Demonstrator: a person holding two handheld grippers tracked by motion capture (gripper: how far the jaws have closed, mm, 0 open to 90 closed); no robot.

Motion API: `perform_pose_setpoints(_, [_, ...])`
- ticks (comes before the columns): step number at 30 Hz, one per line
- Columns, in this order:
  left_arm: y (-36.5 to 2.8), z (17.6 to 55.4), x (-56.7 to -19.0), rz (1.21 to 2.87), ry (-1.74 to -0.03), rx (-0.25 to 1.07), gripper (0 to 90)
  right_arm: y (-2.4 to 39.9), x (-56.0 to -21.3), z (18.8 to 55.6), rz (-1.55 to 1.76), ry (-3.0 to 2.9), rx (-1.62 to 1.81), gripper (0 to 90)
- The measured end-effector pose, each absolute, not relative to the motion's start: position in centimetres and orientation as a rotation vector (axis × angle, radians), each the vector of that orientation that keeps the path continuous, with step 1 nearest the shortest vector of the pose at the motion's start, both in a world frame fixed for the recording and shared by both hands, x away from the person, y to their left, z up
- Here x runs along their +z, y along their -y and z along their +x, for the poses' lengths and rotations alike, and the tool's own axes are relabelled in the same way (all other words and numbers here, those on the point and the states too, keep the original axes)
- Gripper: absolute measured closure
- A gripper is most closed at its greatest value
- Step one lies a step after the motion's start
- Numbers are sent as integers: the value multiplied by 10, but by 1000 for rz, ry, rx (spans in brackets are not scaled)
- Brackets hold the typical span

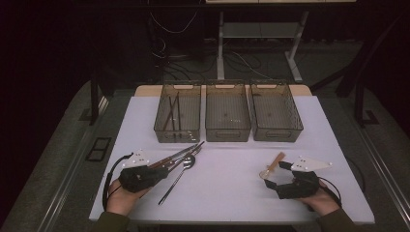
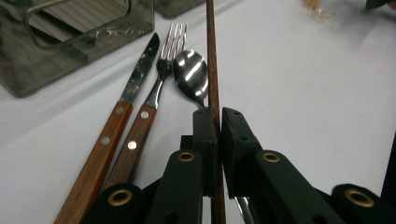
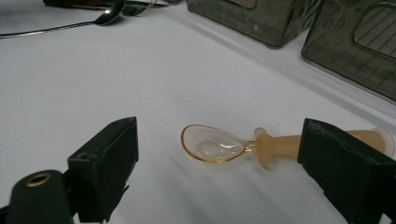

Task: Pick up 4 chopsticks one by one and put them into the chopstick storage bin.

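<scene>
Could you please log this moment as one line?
left gripper: shut on chopstick | right gripper: open around small spoon on table | bins: left one holds chopsticks

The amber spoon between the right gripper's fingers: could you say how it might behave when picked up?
The amber spoon looks like thin clear plastic, so probably light and stiff. Its glossy bowl may slip; the thicker handle seems the safer grip.

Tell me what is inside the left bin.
The left bin holds a few thin dark sticks, like chopsticks, leaning against its far wall. Their exact count is unclear; the tinted near wall blurs the floor.
</scene>
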State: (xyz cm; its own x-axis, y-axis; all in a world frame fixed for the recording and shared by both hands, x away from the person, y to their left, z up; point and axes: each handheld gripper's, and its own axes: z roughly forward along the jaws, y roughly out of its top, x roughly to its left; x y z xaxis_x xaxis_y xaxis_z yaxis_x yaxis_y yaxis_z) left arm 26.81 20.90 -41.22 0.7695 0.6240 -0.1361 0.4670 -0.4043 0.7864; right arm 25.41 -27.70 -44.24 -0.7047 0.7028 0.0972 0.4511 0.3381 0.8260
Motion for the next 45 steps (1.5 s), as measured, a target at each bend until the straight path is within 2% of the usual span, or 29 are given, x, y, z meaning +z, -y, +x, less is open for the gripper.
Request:
perform_pose_setpoints(14, [-210, 279, -404, 2033, -856, 261, 842, 276, -442, 254, 1026, -2330, 1296, 126])
perform_pose_setpoints(24, [-206, 303, -392, 1976, -884, 302, 842, 277, -442, 254, 1034, -2326, 1297, 126])
perform_pose_setpoints(45, [-185, 395, -358, 1882, -1015, 390, 842, 278, -441, 253, 1033, -2321, 1309, 126])
